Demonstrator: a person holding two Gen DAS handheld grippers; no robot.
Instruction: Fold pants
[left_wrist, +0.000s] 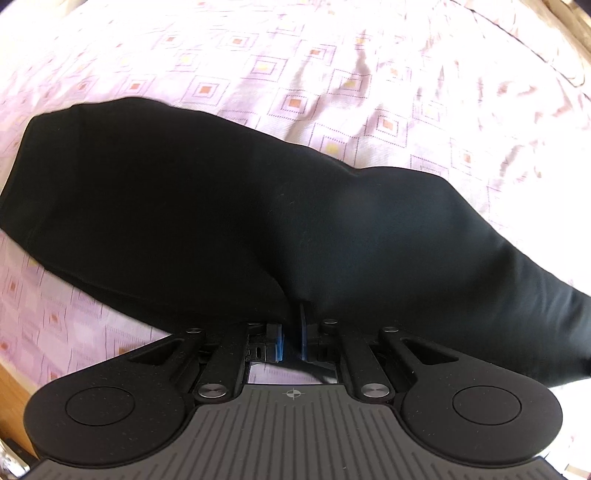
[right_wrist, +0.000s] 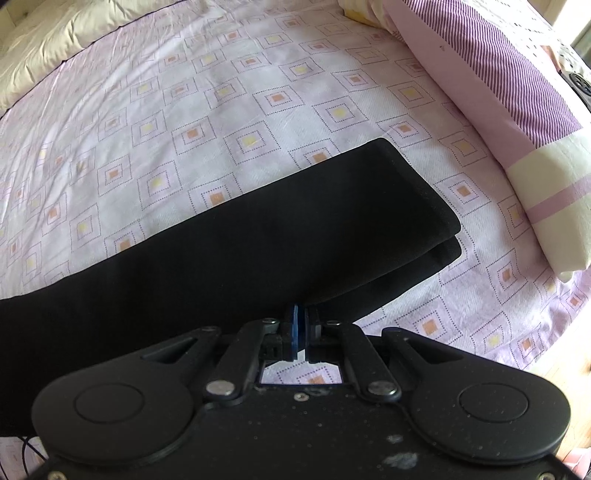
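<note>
Black pants (left_wrist: 207, 206) lie across a pink patterned bedsheet (left_wrist: 332, 74), one leg stacked on the other. In the left wrist view my left gripper (left_wrist: 293, 321) is shut on the near edge of the pants, and the cloth rises in a hump to the right of the grip. In the right wrist view the leg ends of the pants (right_wrist: 369, 221) lie stacked, their cuffs pointing right. My right gripper (right_wrist: 300, 314) is shut on the near edge of the pants close to the cuffs, its blue pads pressed together on the cloth.
A pink and purple striped pillow (right_wrist: 498, 85) lies at the right of the bed, and a cream quilt (right_wrist: 55, 48) at the far left. A strip of wooden floor (left_wrist: 14, 391) shows past the near bed edge. Cables (right_wrist: 22, 454) hang at the lower left.
</note>
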